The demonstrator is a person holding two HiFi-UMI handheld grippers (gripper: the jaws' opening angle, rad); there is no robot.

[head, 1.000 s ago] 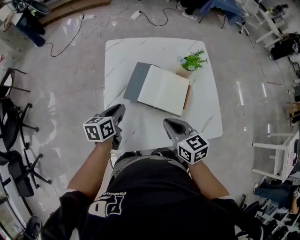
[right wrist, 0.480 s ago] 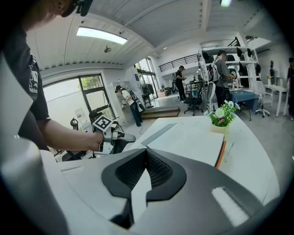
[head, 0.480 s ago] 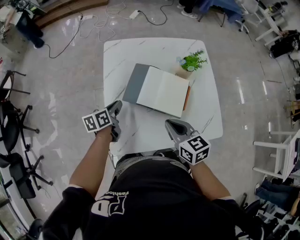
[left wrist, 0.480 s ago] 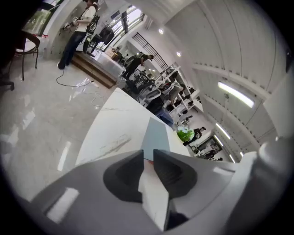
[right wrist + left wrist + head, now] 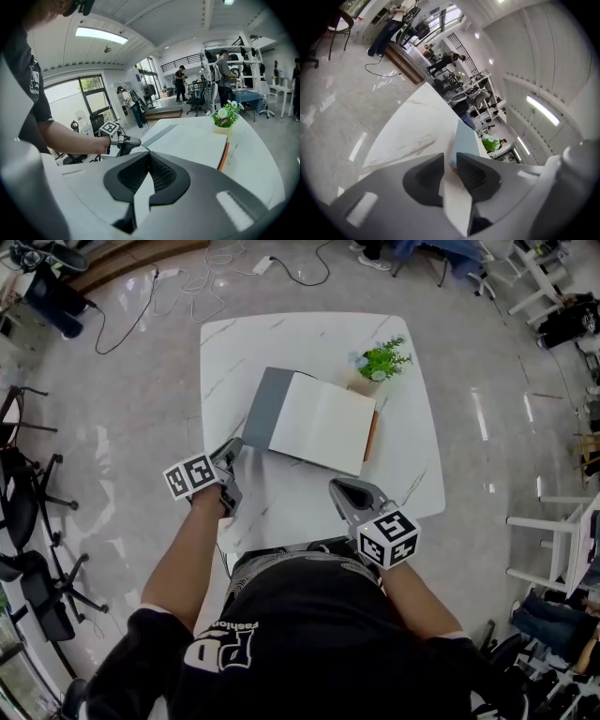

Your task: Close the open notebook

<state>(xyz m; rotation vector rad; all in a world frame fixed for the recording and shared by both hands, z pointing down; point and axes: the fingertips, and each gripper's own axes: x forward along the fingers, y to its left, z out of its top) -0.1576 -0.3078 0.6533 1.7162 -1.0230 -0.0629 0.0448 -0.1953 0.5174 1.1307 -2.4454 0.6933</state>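
L gripper now nearer notebook corner, jaws slightly apart; R gripper jaws together

The notebook lies on the table (plant just beside, right).

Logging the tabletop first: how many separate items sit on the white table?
2. The open notebook lies mid-table; the potted plant stands by the notebook's far right corner. An orange edge beneath the pages may be its cover or something hidden.

left claw — jaws slightly apart | right claw — jaws together | both forearms extended
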